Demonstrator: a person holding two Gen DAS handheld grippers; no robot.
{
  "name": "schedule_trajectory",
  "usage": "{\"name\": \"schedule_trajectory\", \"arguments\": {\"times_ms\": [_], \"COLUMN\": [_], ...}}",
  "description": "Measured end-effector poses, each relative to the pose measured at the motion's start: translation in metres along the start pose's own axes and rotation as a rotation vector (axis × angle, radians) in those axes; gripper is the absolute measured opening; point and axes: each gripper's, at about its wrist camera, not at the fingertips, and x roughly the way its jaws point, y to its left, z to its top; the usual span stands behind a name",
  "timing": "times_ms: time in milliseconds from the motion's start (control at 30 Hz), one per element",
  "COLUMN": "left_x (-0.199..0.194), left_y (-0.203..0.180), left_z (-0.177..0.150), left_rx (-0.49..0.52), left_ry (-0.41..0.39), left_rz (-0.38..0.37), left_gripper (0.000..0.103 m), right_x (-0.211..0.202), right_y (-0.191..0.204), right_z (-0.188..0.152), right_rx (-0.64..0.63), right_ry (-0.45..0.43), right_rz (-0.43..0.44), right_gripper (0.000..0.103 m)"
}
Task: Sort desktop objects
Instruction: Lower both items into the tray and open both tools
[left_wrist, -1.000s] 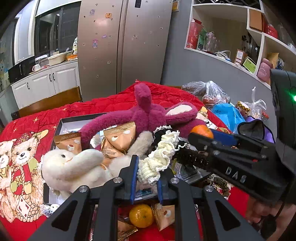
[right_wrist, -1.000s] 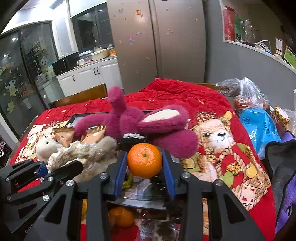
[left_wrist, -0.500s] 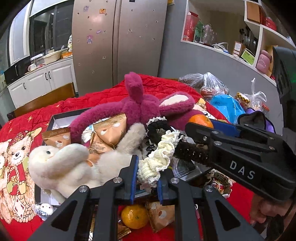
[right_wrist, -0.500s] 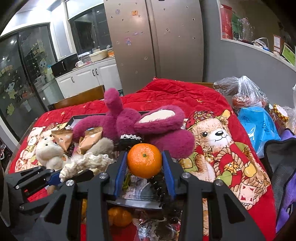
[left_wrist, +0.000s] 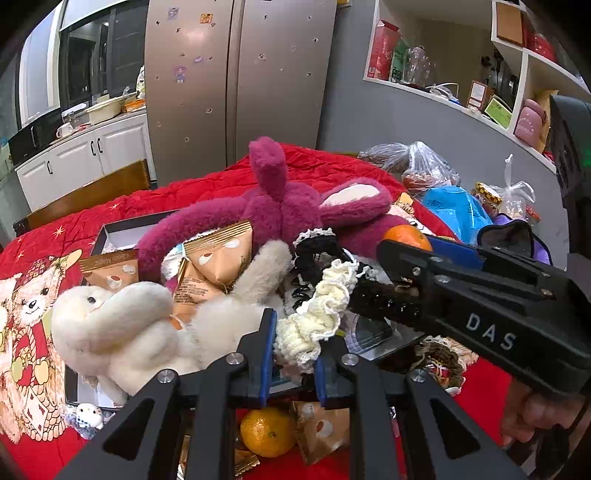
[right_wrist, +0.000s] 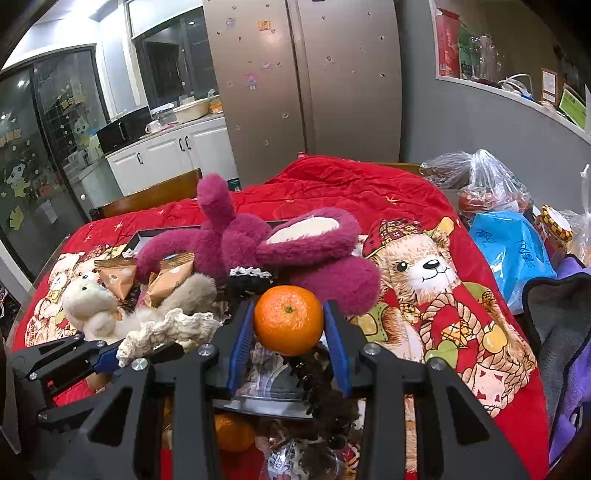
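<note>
Both grippers level, side by side

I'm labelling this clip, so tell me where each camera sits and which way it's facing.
Left wrist: on the left gripper, facing forward along its fingers over the scrunchie it grips; the right gripper crosses at right, a hand below.
Right wrist: on the right gripper, facing forward over its orange; the left gripper shows at lower left.
Both see the pink plush, white plush and fridge.
</note>
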Motion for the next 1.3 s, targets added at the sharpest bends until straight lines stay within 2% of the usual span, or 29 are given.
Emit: {"name": "schedule_trajectory", "arguments": {"times_ms": [233,333,400,467,500,567,600,667,767,1300], "left_x": [0.000,0.000,0.000,-0.002,-0.003,-0.003,-0.003,-0.004,-0.005,-0.012], "left_y": [-0.001,-0.001,-0.001,0.000,0.001,0.002,0.003,0.005,0.006,0.006], "left_z": [-0.001,-0.001,-0.001,-0.001,-0.001,0.000,0.000,0.000,0.001,0.003], "left_rx": [0.009,0.014,0.014,0.012,0.007,-0.010,-0.017,-0.022,-0.030,-0.024], "left_ry": [0.002,0.006,0.000,-0.008,-0.008,-0.007,-0.008,-0.016,-0.016,-0.041], "left_rz": [-0.004,-0.005,-0.006,-0.001,0.001,0.015,0.022,0.027,0.027,0.032], "left_gripper": [0.018,0.023,0.035,0.054,0.059,0.076,0.079,0.080,0.080,0.080], "right_x": [0.001,0.001,0.000,-0.001,-0.003,-0.008,-0.011,-0.015,-0.020,-0.020], "right_y": [-0.001,-0.002,-0.003,-0.005,-0.005,-0.008,-0.008,-0.009,-0.010,-0.012], "right_z": [0.000,-0.001,0.000,0.000,0.001,0.003,0.003,0.005,0.006,0.007], "right_rx": [0.001,0.005,0.005,0.010,0.010,0.024,0.026,0.029,0.038,0.043], "right_ry": [0.003,0.000,-0.001,-0.008,-0.018,-0.041,-0.050,-0.066,-0.081,-0.074], "right_rz": [-0.006,-0.012,-0.014,-0.018,-0.019,-0.019,-0.020,-0.018,-0.013,-0.012], "right_gripper": [0.039,0.040,0.040,0.041,0.042,0.059,0.062,0.074,0.083,0.085]}}
